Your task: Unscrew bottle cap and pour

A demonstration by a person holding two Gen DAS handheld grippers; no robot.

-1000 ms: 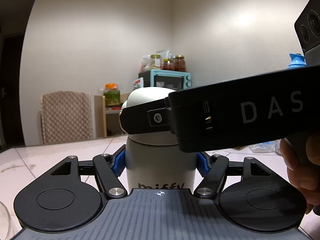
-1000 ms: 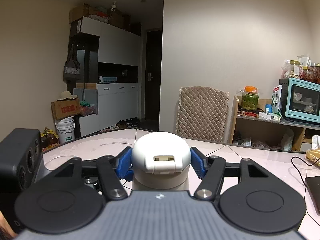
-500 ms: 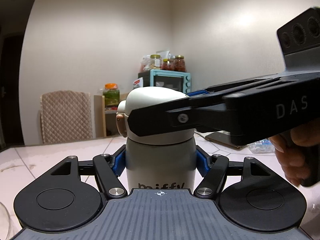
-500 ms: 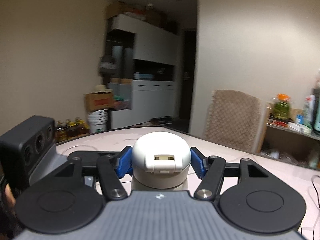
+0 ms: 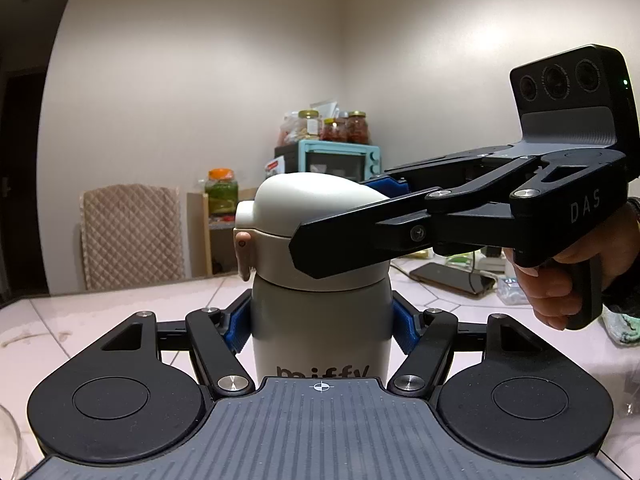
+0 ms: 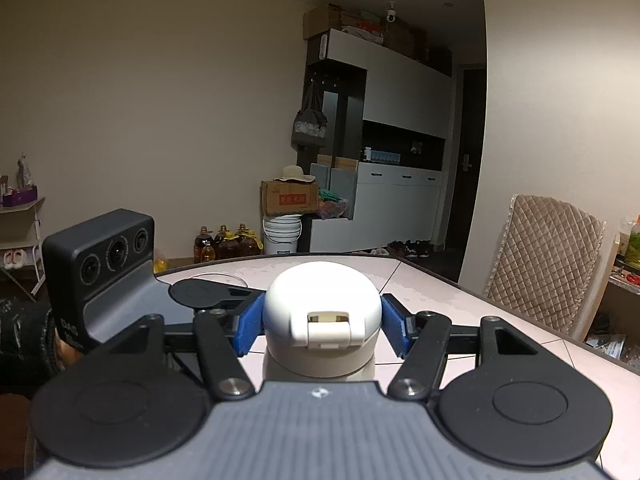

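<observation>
Upright bottle (image 5: 321, 320) in left tongs (image 5: 321, 326) — right tongs (image 6: 321, 326) around its cap (image 6: 322, 312)

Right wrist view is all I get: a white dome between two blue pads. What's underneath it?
Observer: A tall white bottle with "miffy" printed low on it. The dome is its cap.
Operator: Is anything holding that bottle?
Observer: Yes, the left claw is shut on the body, one blue pad on each side, below the cap.
Operator: What's on the far side of my cap?
Observer: A small tan tab hangs down there, on the side away from your camera.
Operator: And behind my camera?
Observer: A bare hand grips the handle of the right claw, and a dark phone lies on the table beyond.
</observation>
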